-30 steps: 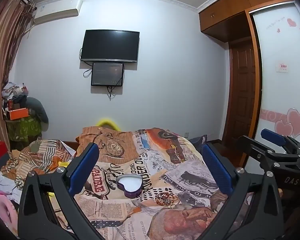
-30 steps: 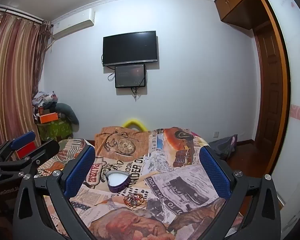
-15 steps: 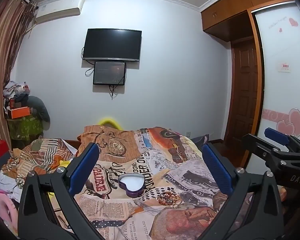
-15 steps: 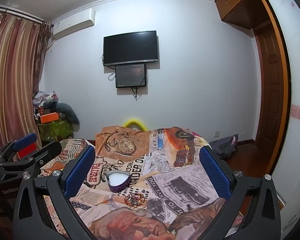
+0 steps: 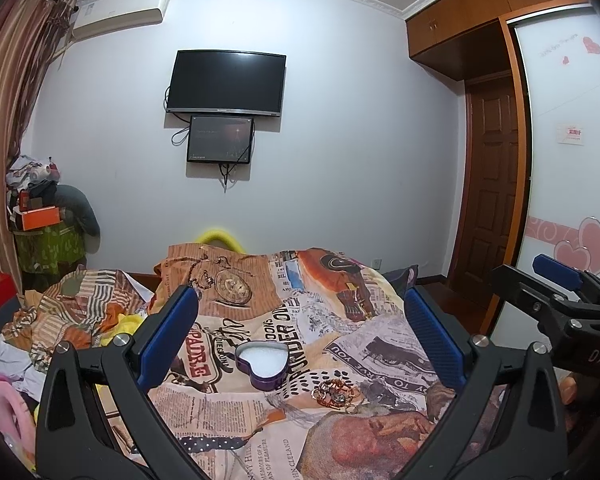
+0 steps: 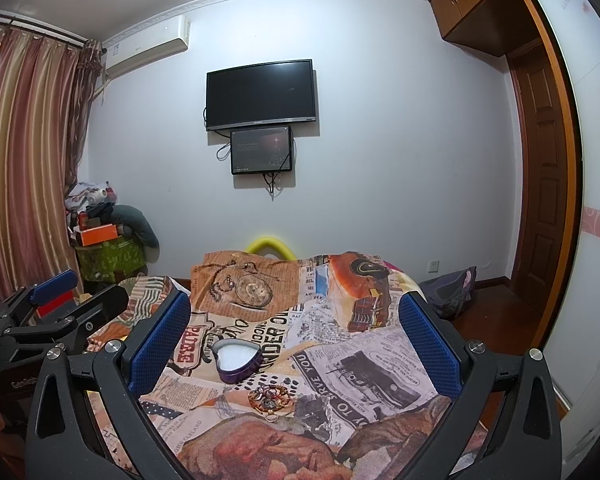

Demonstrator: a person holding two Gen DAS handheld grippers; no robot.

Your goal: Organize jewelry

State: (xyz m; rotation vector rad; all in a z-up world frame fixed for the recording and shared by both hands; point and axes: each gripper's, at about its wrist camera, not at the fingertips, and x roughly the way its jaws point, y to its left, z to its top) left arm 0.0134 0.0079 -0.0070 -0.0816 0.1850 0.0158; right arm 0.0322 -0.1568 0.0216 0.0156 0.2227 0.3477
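A purple heart-shaped box [image 5: 263,363] with a white lining lies open on the newspaper-print bedspread [image 5: 340,344]. A small pile of gold jewelry [image 5: 336,391] lies just in front of it to the right. The box [image 6: 237,361] and the jewelry [image 6: 271,396] also show in the right wrist view. My left gripper [image 5: 300,340] is open and empty, held above the bed short of both. My right gripper [image 6: 296,338] is open and empty too, beside the left one, which shows at the left edge [image 6: 52,316].
A heap of clothes and bedding [image 5: 60,320] lies left of the bedspread. A TV [image 5: 226,82] and a small screen hang on the far wall. A wooden door [image 5: 496,196] and a wardrobe with heart stickers [image 5: 572,200] stand on the right. A dark bag [image 6: 452,288] lies on the floor.
Both grippers have drifted slightly, the left a little to the left; the scene shifts a bit in both views. Both stay open and empty.
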